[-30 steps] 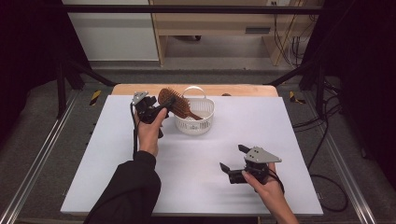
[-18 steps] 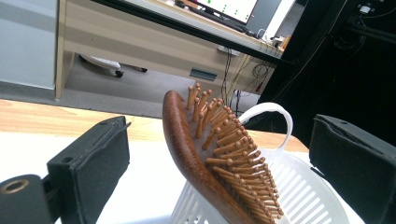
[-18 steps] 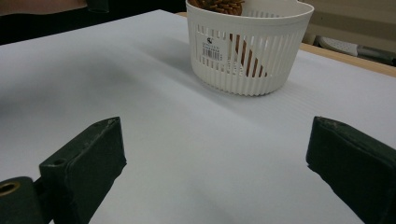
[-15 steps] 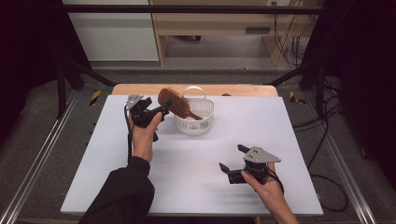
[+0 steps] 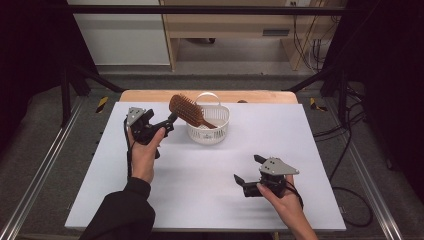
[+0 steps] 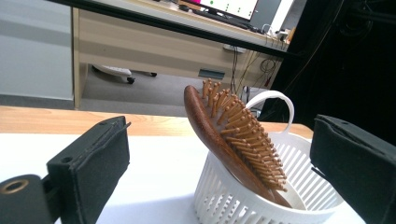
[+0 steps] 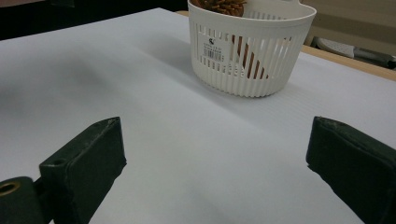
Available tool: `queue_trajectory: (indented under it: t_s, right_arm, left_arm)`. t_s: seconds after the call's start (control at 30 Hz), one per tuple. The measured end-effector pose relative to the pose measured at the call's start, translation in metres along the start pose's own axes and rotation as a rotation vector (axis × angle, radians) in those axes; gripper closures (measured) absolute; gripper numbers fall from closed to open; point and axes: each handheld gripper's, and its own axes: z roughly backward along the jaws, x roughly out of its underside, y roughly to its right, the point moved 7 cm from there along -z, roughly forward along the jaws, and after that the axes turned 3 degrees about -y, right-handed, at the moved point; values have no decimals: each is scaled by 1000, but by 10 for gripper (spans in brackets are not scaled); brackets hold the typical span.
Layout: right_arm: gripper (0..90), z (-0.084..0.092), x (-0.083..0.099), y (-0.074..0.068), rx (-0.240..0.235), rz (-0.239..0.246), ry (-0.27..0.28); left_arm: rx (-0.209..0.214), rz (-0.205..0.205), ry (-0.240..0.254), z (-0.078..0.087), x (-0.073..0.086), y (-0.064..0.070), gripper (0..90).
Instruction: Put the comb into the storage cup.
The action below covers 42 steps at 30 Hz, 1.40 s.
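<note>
Just left of the white basket, the left gripper is raised on an upright forearm, jaws wide apart and empty. Handle-down in that basket leans the wooden hairbrush. Nearer than the basket, the right gripper rests low, gaping, holding nothing.

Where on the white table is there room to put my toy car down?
Most of the table is bare: the wide middle between the left gripper and right gripper, and the far right beyond the basket. It is crowded at the far left, around the basket with the hairbrush.
</note>
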Motion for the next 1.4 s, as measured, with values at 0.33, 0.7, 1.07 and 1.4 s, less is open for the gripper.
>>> queue_trajectory:
  t_s: [0.33, 0.7, 1.07, 1.4]
  right_arm:
    - [48, 1, 0, 2, 4, 0, 2]
    - [48, 1, 0, 1, 3, 4, 0]
    - [48, 1, 0, 1, 6, 7, -3]
    - [48, 0, 2, 2, 9, 6, -6]
  left_arm:
    - [3, -84, -39, 7, 5, 8, 39]
    - [19, -146, -50, 21, 9, 16, 39]
    - [21, -176, -40, 44, 13, 9, 39]
    - [0, -172, -27, 70, 16, -10, 39]
